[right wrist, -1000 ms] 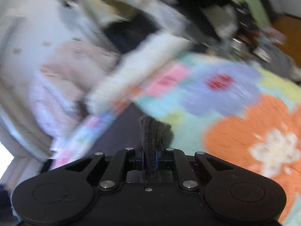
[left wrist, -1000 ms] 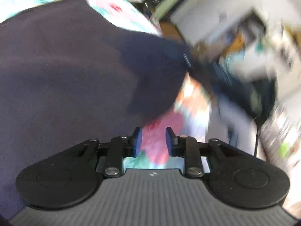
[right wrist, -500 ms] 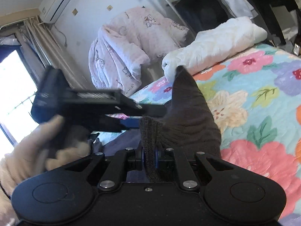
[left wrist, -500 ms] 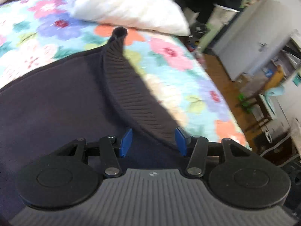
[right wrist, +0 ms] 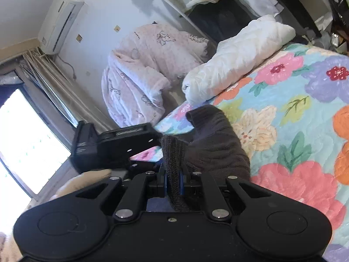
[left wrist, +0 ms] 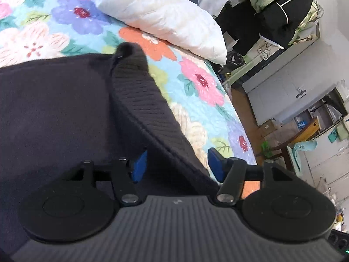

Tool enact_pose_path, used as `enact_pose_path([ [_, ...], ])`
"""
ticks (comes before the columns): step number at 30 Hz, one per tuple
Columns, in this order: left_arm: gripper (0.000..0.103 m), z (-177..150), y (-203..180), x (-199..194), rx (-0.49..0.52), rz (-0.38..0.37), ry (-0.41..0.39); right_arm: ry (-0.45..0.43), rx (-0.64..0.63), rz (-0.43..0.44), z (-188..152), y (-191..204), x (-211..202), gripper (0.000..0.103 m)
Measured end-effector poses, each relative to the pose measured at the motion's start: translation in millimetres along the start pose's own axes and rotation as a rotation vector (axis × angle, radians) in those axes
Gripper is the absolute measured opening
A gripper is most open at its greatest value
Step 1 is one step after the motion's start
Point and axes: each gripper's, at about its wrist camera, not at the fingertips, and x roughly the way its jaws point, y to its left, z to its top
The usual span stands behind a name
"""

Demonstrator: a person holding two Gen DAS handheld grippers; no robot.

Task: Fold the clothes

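Observation:
A dark navy garment [left wrist: 54, 113] with a ribbed hem band [left wrist: 144, 107] lies on the floral bedspread [left wrist: 196, 80]. My left gripper [left wrist: 177, 163] is open, its blue-padded fingers set either side of the raised ribbed band. My right gripper [right wrist: 173, 184] is shut on the ribbed band [right wrist: 216, 144] of the same garment and holds it up off the bed. The left gripper's body also shows in the right wrist view [right wrist: 113, 146], just left of the held fabric.
A white pillow [left wrist: 165, 17] lies at the bed's far edge, also in the right wrist view [right wrist: 237, 59]. A pink quilt [right wrist: 141, 69] is heaped by the wall. Dark clothes [left wrist: 283, 21] hang beyond the bed. Floor and furniture [left wrist: 305, 118] lie past the bed's right edge.
The left gripper swung from over the garment's body to the ribbed band and opened wider around it. The right gripper lifted the held band and steadied.

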Motion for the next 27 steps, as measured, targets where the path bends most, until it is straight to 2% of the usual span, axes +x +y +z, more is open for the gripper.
enact_pose_path([
  [1, 0.053, 1.1, -1.5, 3.7, 0.012, -0.002, -0.004, 0.001, 0.006, 0.016, 0.3, -0.1, 1.2, 0.013],
  [2, 0.014, 0.1, -6.6, -1.2, 0.066, 0.02, -0.013, 0.004, 0.002, 0.03, 0.5, 0.9, 2.2, 0.013],
  [3, 0.007, -1.0, -11.7, -6.1, 0.12, 0.042, -0.022, 0.006, -0.004, 0.043, 0.5, 2.0, 3.2, 0.013],
  [8, 0.006, -6.0, -37.1, -30.6, 0.392, 0.152, -0.066, 0.041, -0.02, 0.044, -5.3, 1.7, 10.7, 0.013],
  [11, 0.006, -8.8, -52.0, -45.7, 0.552, 0.218, -0.093, 0.069, -0.015, 0.085, -11.0, 9.8, 21.0, 0.013],
  [14, 0.006, -0.9, -40.5, -83.4, 0.568, 0.278, -0.112, 0.131, -0.015, 0.156, -23.4, 25.0, 41.5, 0.013],
  [17, 0.006, 4.2, -18.9, -124.2, 0.577, 0.35, -0.12, 0.208, 0.031, 0.189, -45.3, 56.4, 72.2, 0.013],
  [19, 0.006, 6.8, -1.0, -159.3, 0.551, 0.394, -0.129, 0.262, 0.036, 0.235, -59.6, 87.4, 89.6, 0.013],
  [22, 0.006, 5.5, 19.6, -212.9, 0.547, 0.459, -0.133, 0.346, -0.036, 0.258, -78.2, 151.5, 108.5, 0.013],
  [24, 0.006, -0.1, 27.6, -252.4, 0.562, 0.505, -0.158, 0.366, -0.074, 0.301, -85.7, 189.5, 116.7, 0.013],
  [27, 0.006, -7.0, 47.4, -312.4, 0.476, 0.52, -0.222, 0.39, -0.033, 0.395, -95.6, 221.7, 124.9, 0.013],
])
